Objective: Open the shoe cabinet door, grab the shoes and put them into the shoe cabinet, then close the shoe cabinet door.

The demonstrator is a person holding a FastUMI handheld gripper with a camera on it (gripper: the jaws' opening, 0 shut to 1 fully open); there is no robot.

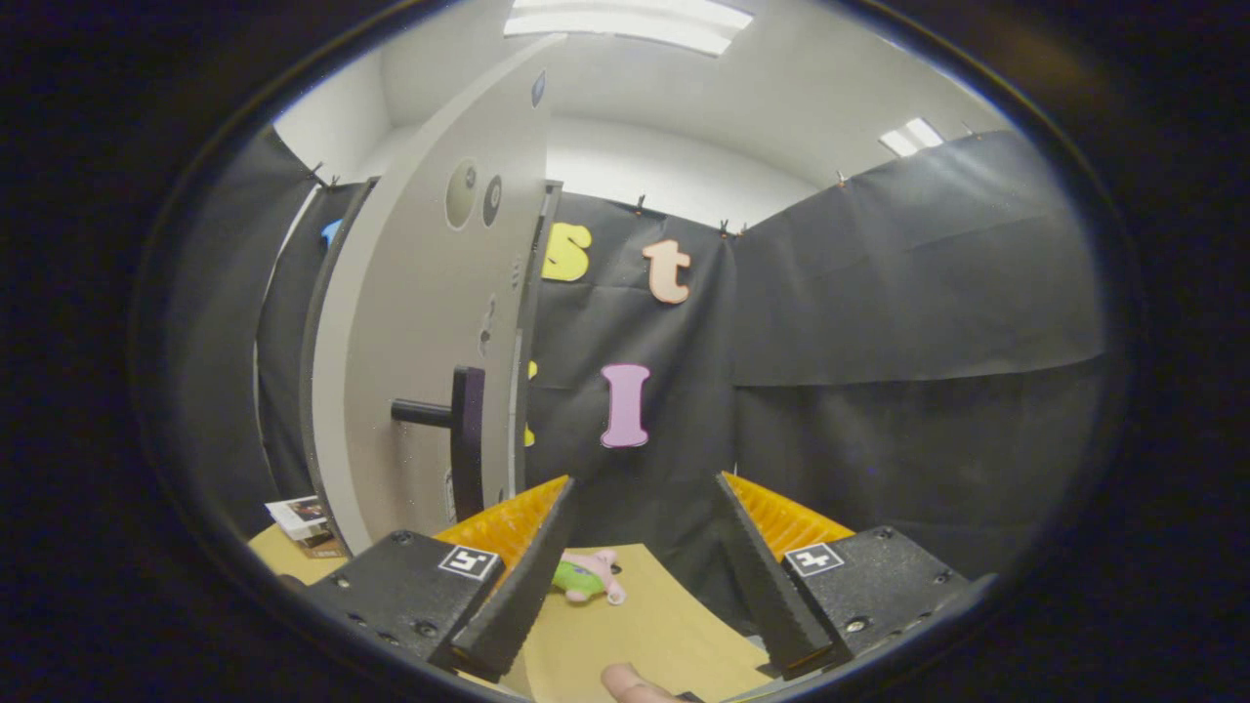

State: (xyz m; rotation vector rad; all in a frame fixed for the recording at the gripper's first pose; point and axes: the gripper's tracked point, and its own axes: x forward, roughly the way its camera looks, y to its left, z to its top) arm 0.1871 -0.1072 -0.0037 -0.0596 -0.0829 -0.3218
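The white shoe cabinet (420, 322) stands upright to the left of my fingers, its door seen edge-on. A dark handle (467, 439) juts from the door, just above and beyond my left finger (518, 566). My gripper (645, 547) is open, with nothing between its orange-and-black fingers. A small green and pink shoe (586, 576) lies on the tan table (635, 625), just ahead of the left finger. Whether the door is swung out or flush against the cabinet cannot be told from this angle.
Black cloth walls close off the booth behind and to the right. A small booklet or box (303, 517) lies on the table by the cabinet's base. A fingertip (635, 683) shows at the near edge, between my fingers.
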